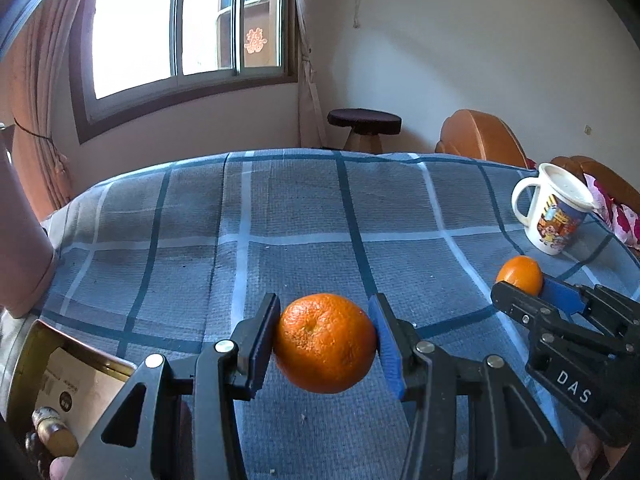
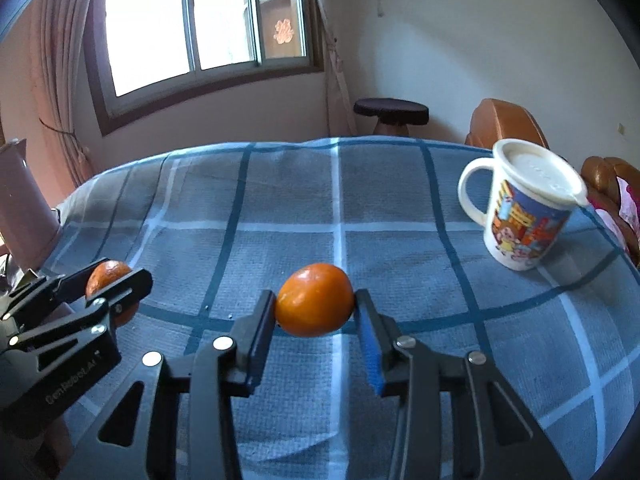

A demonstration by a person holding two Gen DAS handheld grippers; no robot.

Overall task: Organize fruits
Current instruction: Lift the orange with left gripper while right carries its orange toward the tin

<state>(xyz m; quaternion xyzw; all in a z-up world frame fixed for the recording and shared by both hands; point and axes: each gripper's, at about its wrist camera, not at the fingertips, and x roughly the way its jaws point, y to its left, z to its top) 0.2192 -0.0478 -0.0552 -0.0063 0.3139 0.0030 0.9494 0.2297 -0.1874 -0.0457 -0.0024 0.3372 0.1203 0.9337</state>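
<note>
Left wrist view, from left to right: a pink container [image 1: 22, 248] stands at the table's left edge, and below it an open box [image 1: 80, 376] with printed card inside sits at the near-left corner. The blue checked tablecloth [image 1: 296, 208] covers the whole table. At the centre the left gripper [image 1: 325, 340] clamps a rough-skinned orange [image 1: 325, 343] between its 2 pads, the black pad pressing its left side and the blue pad its right, the fruit held clear above the cloth. Further right the right gripper [image 1: 532, 284] comes in from the side, closed on a smooth orange [image 1: 520, 274] that shows beyond its black finger and blue pad. Past it, a cartoon-printed mug [image 1: 554, 210] with a white lid stands near the table's right edge.

Right wrist view, same order: the pink container [image 2: 20, 208] is at far left, then the left gripper [image 2: 108, 292] with the rough-skinned orange [image 2: 106, 276] partly hidden behind its black fingers. At the centre the right gripper [image 2: 315, 304] pinches the smooth orange [image 2: 315, 300] between both pads, the fruit slightly tilted and raised off the tablecloth [image 2: 400, 208]. To the right, well apart from the fruit, the mug [image 2: 524, 208] stands upright on the cloth, handle turned left.
</note>
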